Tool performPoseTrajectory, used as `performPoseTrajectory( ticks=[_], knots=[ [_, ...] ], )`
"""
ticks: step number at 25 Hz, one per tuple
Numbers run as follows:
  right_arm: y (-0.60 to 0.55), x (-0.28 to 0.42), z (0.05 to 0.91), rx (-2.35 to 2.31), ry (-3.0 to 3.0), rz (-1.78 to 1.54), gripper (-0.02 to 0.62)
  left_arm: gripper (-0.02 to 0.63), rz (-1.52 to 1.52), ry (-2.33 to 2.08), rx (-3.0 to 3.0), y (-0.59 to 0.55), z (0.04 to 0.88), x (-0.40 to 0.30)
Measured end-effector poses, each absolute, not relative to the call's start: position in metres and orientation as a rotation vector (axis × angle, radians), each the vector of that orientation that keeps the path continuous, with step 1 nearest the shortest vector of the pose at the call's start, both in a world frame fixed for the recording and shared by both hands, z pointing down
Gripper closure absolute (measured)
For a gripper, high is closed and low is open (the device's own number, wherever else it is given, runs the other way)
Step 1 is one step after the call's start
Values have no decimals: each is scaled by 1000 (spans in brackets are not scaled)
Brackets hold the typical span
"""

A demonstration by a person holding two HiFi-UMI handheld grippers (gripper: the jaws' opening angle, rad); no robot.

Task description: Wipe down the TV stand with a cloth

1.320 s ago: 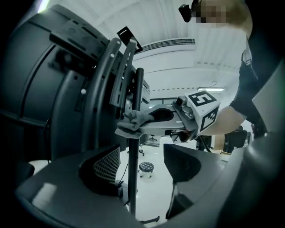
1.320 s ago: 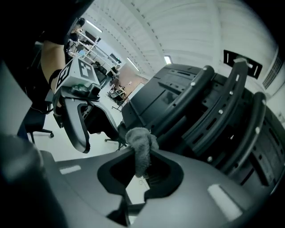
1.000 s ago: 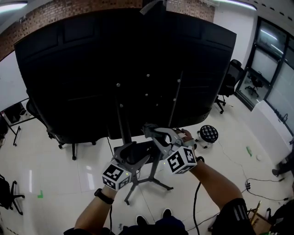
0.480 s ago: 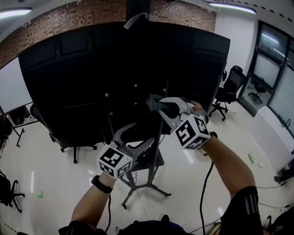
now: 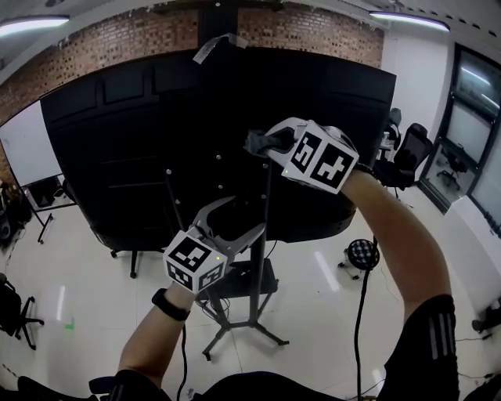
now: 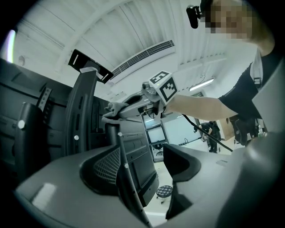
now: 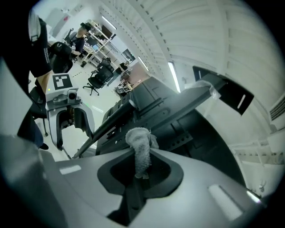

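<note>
Right gripper view: the right gripper [image 7: 140, 178] has its fingers clenched on a grey cloth [image 7: 140, 142], whose bunched end pokes past the fingertips near the TV stand [image 7: 104, 127]. The left gripper [image 6: 142, 164] has its fingers released, with the stand's pole between them.

Brick wall [image 5: 117, 39] runs across the top ahead of you; white wall [image 5: 411, 55] on your right. Floor [image 5: 94, 305] is glossy white tile and reflects the lights. Left light strip [image 5: 23, 26] and right light strip [image 5: 407, 15] are both lit on the ceiling. Whiteboard [image 5: 30, 149] to your left. Dark-framed glazing [image 5: 473, 102] far right, with a black office chair [image 5: 412, 153] near it. Round black stool [image 5: 362, 254] on the floor to your right.
</note>
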State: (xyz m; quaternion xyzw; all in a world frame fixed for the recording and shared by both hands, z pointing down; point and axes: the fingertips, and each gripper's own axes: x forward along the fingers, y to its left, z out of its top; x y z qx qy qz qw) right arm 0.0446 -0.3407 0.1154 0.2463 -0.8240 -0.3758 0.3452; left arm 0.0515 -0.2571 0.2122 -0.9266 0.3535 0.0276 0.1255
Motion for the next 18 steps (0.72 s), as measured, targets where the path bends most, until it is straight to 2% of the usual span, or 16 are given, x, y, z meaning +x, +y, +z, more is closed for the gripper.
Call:
performPoseTrajectory(
  ticks=[7, 18],
  knots=[
    [-364, 50, 119, 571, -2214, -802, 558, 281, 56, 1094, -2665, -269, 218, 62],
    [-360, 69, 130, 702, -2236, -1066, 558, 281, 58, 1172, -2668, -291, 236, 70]
  ],
)
